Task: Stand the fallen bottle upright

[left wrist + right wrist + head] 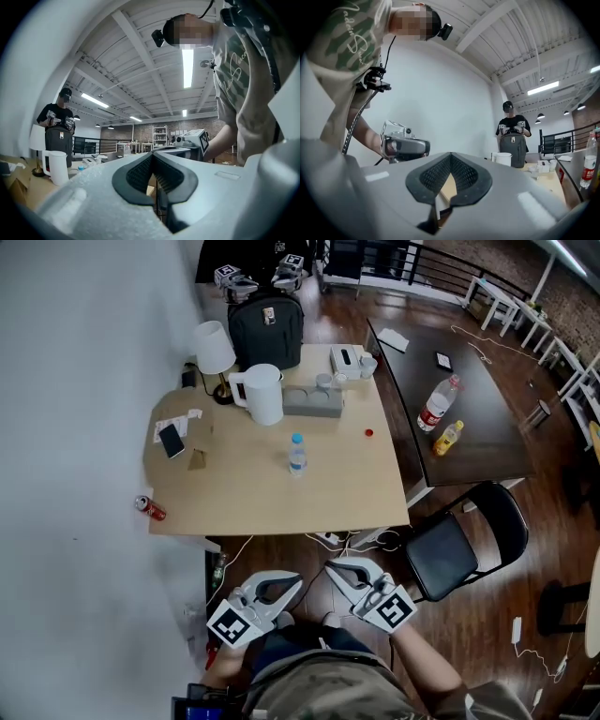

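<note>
The small clear plastic bottle with a blue cap stands upright near the middle of the light wooden bench, apart from everything else; how full it is cannot be told. Behind it are a white jug with a handle and a grey tray holding small cups. A red drinks can lies on its side at the bench's front left edge. On the dark brown bench to the right stand a clear bottle with a red label and a smaller bottle of yellow liquid. The left gripper and the right gripper are held below the near bench edge, well apart from the blue-capped bottle. Both have their jaws pressed together with nothing between them.
</note>
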Action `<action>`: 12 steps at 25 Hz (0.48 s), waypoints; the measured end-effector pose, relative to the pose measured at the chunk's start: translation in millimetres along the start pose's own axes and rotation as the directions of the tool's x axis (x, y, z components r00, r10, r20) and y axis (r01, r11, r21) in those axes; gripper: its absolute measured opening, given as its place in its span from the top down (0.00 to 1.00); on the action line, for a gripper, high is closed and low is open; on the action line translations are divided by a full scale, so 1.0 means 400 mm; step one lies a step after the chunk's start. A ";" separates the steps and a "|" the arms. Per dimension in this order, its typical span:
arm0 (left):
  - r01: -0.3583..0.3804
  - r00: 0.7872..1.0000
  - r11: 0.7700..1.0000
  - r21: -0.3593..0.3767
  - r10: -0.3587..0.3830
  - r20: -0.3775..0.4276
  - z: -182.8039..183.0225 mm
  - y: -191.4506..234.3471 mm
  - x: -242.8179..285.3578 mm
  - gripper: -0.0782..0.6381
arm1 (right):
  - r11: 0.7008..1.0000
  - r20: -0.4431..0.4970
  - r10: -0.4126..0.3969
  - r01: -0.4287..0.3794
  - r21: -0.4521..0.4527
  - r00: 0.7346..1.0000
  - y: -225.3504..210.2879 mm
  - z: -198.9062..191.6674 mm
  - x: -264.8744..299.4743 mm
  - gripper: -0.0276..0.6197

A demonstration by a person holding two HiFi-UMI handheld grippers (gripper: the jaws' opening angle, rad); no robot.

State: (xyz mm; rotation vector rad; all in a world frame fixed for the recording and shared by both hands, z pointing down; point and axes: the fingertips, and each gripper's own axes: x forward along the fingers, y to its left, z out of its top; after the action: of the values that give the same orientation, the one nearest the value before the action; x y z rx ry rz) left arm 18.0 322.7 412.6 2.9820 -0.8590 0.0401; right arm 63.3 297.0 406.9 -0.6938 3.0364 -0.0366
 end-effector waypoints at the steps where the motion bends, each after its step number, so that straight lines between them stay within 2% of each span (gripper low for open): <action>1: 0.001 1.000 1.000 0.003 -0.001 -0.002 0.007 0.003 -0.003 0.89 | 1.000 0.001 -0.014 0.014 0.022 1.000 0.003 0.004 -0.004 0.95; 3: -0.001 1.000 1.000 0.004 0.001 0.002 0.019 0.022 -0.011 0.89 | 0.999 0.007 -0.029 0.029 0.035 1.000 0.003 0.010 0.003 0.95; 5: 0.015 1.000 1.000 0.000 -0.015 0.009 0.025 0.029 -0.016 0.89 | 0.999 0.038 -0.035 0.035 -0.005 0.999 0.009 0.033 0.008 0.95; 8: 0.040 0.997 0.999 -0.011 -0.039 0.068 0.059 0.037 -0.012 0.89 | 0.998 0.043 -0.026 0.029 -0.056 0.999 0.034 0.072 0.008 0.95; 12: 0.021 0.992 1.000 0.017 -0.023 0.121 0.098 0.064 -0.020 0.89 | 0.997 0.024 0.001 0.001 -0.079 1.000 0.044 0.090 0.050 0.95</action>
State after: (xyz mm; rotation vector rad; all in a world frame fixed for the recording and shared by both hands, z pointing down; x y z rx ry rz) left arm -1.8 303.5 374.0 3.0349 -0.8400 -0.1366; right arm 38.9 303.4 369.8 -0.6947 3.0293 0.0916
